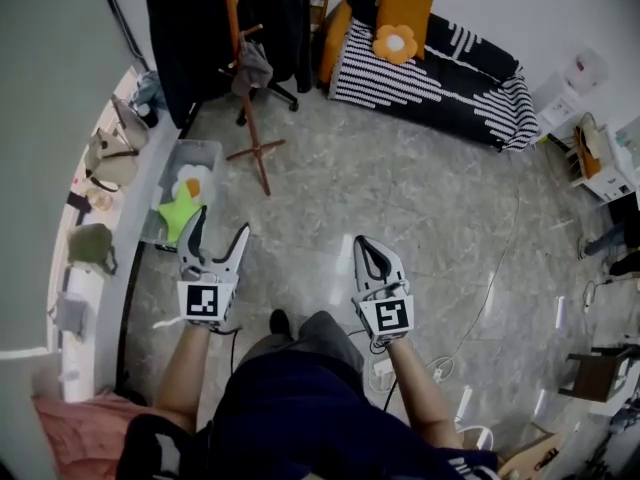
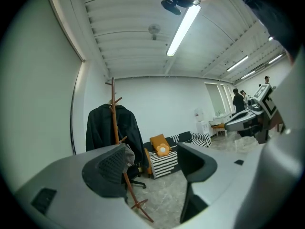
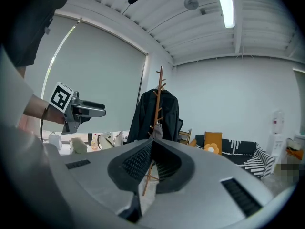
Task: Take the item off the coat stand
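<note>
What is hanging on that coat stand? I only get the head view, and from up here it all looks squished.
Observer: In the left gripper view, a black coat hangs from near the top of the coat stand.
Operator: Is anything else on it?
Observer: Yes. A small grey item hangs lower down the stand. I cannot tell what it is.
Operator: Which gripper points at it?
Observer: The right gripper. In the right gripper view its jaw tips are together with nothing between them, and the stand rises just behind those tips.
</note>
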The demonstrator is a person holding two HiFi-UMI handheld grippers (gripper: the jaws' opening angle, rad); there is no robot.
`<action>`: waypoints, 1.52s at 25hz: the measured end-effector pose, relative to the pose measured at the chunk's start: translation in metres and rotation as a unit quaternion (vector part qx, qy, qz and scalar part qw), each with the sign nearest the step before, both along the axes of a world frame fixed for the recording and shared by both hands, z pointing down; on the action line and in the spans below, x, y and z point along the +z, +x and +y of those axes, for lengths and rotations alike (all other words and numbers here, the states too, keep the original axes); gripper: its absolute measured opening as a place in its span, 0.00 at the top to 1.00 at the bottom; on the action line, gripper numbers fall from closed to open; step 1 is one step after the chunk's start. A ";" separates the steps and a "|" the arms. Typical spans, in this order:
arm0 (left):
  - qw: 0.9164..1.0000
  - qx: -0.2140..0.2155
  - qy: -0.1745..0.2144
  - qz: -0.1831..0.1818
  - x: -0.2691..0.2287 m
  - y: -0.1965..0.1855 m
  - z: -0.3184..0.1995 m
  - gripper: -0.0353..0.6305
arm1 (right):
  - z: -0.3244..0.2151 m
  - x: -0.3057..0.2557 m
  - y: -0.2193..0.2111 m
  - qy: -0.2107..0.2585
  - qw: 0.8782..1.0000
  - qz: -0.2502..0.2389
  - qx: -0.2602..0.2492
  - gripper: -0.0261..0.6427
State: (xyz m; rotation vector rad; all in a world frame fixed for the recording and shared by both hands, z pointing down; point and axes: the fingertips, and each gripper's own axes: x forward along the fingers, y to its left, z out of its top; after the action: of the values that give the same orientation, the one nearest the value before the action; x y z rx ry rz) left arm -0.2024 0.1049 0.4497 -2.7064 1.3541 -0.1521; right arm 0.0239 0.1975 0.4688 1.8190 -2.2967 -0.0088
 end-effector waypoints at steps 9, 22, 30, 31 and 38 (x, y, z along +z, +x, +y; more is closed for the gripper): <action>0.999 -0.049 -0.009 -0.006 0.000 0.070 -0.118 0.44 | -0.116 0.006 0.069 -0.011 0.999 -0.001 -0.051 0.93; 0.993 -0.115 -0.024 0.002 0.009 0.118 -0.310 0.44 | -0.292 0.013 0.115 -0.022 0.995 0.011 -0.102 0.93; 0.993 -0.110 -0.039 0.001 0.027 0.120 -0.420 0.44 | -0.399 0.020 0.099 -0.028 0.995 0.014 -0.092 0.93; 0.993 -0.111 -0.040 -0.003 0.029 0.122 -0.431 0.44 | -0.409 0.020 0.099 -0.029 0.995 0.013 -0.092 0.93; 0.988 -0.140 -0.055 -0.033 0.057 0.139 -0.501 0.44 | -0.465 0.034 0.111 -0.043 0.993 0.015 -0.111 0.93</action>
State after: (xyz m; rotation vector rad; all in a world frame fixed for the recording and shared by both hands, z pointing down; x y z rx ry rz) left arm -0.0632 -0.3958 0.5064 -2.5537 1.7477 -0.3455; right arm 0.1351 -0.2672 0.5032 1.5038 -2.4255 0.0278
